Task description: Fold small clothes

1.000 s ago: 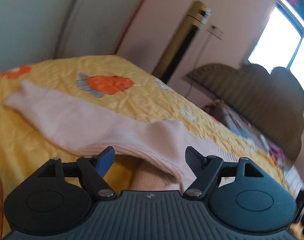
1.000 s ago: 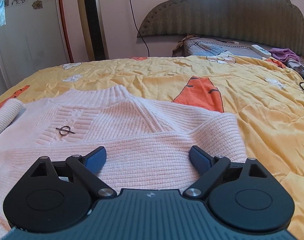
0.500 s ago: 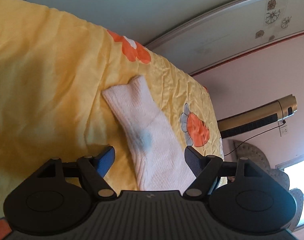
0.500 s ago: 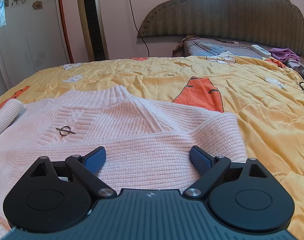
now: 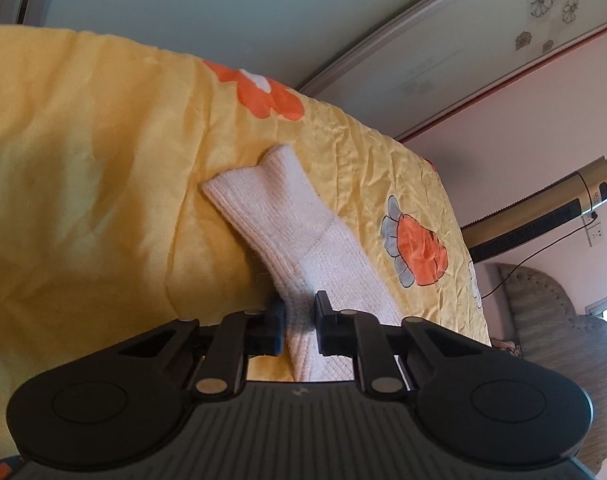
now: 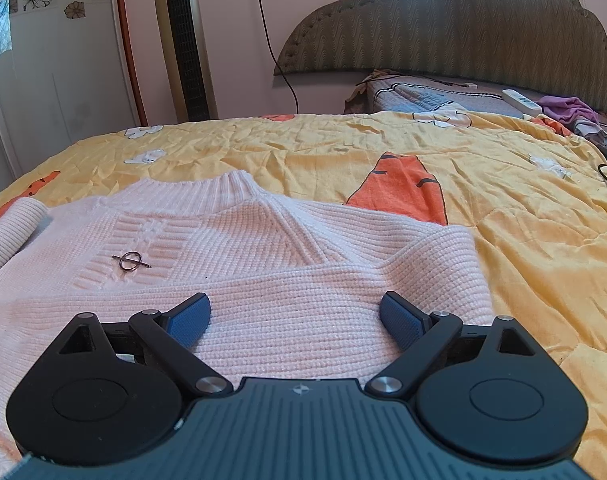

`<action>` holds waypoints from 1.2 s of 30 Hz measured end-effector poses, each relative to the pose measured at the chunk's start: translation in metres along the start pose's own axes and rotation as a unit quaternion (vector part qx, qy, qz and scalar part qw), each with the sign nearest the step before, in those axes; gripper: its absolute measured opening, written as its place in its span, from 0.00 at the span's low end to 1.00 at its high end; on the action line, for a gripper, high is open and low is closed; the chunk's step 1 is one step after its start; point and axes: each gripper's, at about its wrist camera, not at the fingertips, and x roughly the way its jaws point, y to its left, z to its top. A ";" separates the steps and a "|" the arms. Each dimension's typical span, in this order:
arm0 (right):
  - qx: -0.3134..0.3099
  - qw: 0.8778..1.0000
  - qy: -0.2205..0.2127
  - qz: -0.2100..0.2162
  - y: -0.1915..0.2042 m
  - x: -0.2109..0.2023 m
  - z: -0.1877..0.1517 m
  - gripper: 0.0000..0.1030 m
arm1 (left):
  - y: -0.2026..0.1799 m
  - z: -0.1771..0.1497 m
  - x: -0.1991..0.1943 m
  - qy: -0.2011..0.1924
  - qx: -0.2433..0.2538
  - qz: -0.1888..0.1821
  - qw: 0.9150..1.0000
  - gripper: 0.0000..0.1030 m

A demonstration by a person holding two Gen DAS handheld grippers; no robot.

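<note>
A pale pink knit sweater (image 6: 239, 264) lies flat on the yellow bedspread (image 6: 523, 240), its right sleeve folded across the chest. Its left sleeve (image 5: 299, 236) stretches out over the bedspread in the left wrist view, cuff at the far end. My left gripper (image 5: 299, 324) is shut on this sleeve partway along it. My right gripper (image 6: 295, 316) is open and empty, hovering over the folded right sleeve at the sweater's lower part. A small metal ring brooch (image 6: 130, 261) sits on the chest.
A gold tower fan (image 6: 183, 40) stands by the wall beyond the bed. A padded headboard (image 6: 463, 28), a white power strip (image 6: 521, 101) and purple clothes (image 6: 571, 109) are at the far right. The bedspread edge drops off at the left.
My left gripper swung round to the left sleeve and closed on it; it was open half a second ago. The right gripper has stayed still and open.
</note>
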 end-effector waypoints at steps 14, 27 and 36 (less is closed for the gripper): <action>0.006 1.000 -0.002 0.008 -0.001 -0.002 0.000 0.91 | -0.151 -0.122 -0.065 -0.053 0.313 -0.141 0.938 0.09; 0.016 1.000 -0.005 0.015 -0.003 -0.002 0.000 0.92 | -0.143 -0.289 -0.031 0.099 0.471 -0.185 0.857 0.10; 0.007 1.000 0.009 0.018 -0.001 -0.002 0.004 0.96 | -0.129 -0.276 -0.029 0.123 0.410 -0.245 0.870 0.21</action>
